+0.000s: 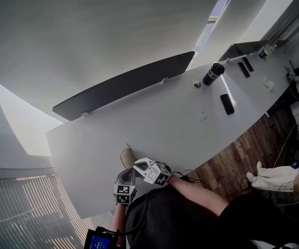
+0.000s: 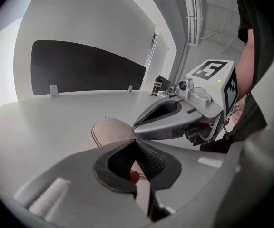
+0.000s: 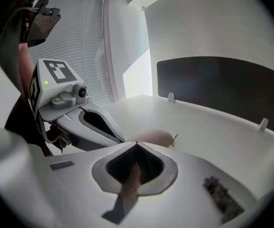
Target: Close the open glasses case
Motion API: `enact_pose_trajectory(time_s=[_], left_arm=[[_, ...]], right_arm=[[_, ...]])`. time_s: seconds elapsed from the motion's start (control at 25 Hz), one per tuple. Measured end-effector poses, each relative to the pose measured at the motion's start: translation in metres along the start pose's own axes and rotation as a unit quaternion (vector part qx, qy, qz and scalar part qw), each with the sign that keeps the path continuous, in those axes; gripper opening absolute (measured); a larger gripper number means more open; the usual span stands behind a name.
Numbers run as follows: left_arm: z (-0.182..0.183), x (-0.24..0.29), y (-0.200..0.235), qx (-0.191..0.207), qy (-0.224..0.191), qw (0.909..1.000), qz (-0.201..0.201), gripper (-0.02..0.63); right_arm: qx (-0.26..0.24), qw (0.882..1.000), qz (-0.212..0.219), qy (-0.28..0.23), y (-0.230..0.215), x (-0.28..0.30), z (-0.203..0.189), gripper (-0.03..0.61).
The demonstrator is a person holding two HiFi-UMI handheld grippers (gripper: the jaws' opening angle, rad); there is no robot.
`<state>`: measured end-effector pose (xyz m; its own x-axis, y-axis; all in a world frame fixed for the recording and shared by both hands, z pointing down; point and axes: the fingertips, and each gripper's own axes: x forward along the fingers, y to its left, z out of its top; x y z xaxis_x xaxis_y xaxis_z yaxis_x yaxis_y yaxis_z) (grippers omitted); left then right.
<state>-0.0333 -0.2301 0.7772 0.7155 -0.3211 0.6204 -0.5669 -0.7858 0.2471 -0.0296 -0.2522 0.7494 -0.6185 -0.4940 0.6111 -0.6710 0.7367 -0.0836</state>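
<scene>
**A:** Nearest first. Left gripper (image 2: 134, 139): jaws drawn together, only a thin slit between them, nothing clamped. The tip sits at the near end of the glasses case (image 2: 109, 131).

**B:** And the right gripper (image 3: 137, 145)?

**A:** Same story. Jaws together, holding nothing. Its tip comes in right beside the left one's, over that same end of the case. I can't tell whether either tip actually presses on the lid.

**B:** The case itself?

**A:** Tan, oval, lying on the white table (image 1: 139, 118) near its front edge, just ahead of the person. The lid looks down on the base, and the left gripper view shows a seam line along one end. I can't make out whether it's latched.

**B:** So which step?

**A:** My read is the tail end of closing, seating the lid. The next move calls for a straight downward push with both closed tips near the lid's edge. The case has to be kept from skating on the smooth top. Then lift off and check the seam.

**B:** Farther out?

**A:** A black bottle (image 1: 213, 73) and a small black slab (image 1: 227, 104) stand toward the far end, well apart from the case. A dark panel (image 1: 123, 84) runs along the table's far edge.
</scene>
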Motion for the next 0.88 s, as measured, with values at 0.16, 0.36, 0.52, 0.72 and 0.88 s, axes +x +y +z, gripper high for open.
enact_pose_trajectory(time_s=[0.16, 0.36, 0.52, 0.72, 0.88], left_arm=[[0.000, 0.001, 0.001, -0.014, -0.003, 0.9999, -0.003, 0.009], [-0.002, 0.001, 0.002, -0.036, -0.001, 0.9993, -0.009, 0.009], [-0.002, 0.002, 0.001, -0.024, 0.008, 0.9997, -0.006, 0.009], [0.003, -0.001, -0.004, 0.031, 0.001, 0.9995, 0.008, 0.009], [0.022, -0.011, -0.008, 0.061, -0.042, 0.9972, 0.014, 0.008]], right_arm=[[0.011, 1.000, 0.002, 0.000, -0.001, 0.001, -0.002, 0.005], [0.009, 1.000, 0.005, -0.003, 0.000, 0.000, -0.001, 0.005], [0.010, 1.000, -0.002, -0.003, -0.001, 0.001, -0.002, 0.005], [0.034, 0.999, 0.013, 0.009, 0.000, 0.001, -0.004, 0.005], [0.039, 0.998, -0.012, -0.044, -0.008, -0.021, 0.012, 0.005]])
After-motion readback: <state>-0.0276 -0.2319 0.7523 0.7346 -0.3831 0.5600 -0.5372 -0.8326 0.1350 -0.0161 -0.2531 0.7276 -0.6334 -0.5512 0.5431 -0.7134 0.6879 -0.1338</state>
